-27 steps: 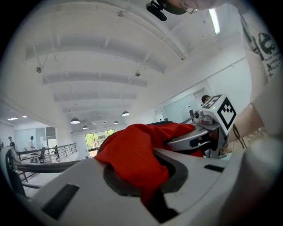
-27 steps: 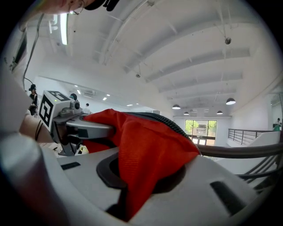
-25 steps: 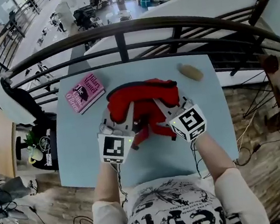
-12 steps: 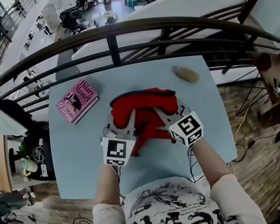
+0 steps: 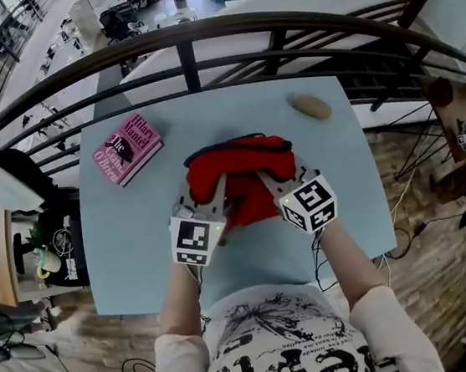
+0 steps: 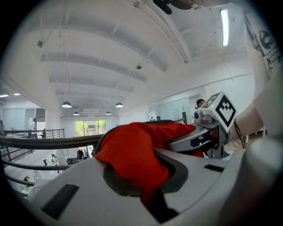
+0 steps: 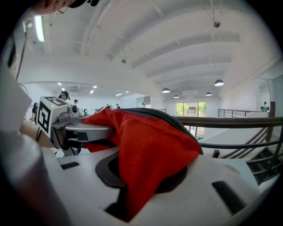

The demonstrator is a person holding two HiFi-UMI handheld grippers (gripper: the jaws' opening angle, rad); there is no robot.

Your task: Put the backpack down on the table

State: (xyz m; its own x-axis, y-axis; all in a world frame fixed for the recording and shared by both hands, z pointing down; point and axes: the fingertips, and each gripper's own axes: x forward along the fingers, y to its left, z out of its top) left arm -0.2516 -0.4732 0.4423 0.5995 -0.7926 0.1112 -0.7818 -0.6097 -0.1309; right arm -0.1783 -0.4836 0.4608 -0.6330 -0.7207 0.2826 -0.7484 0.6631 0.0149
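I've got the red backpack (image 5: 243,161) at the middle of the table (image 5: 139,243) — my left gripper (image 5: 215,193) is clamped on a fold of its fabric at the near left edge, and my right gripper (image 5: 268,183) pinches the cloth at the near right. A pink book (image 5: 127,147) lies far left.

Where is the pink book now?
In the head view, the pink book lies at the table's far left corner, left of the red backpack.

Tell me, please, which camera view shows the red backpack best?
The head view: it shows the whole red backpack over the table. Each gripper view shows only a red fold pinched between its jaws, with a black zipper edge.
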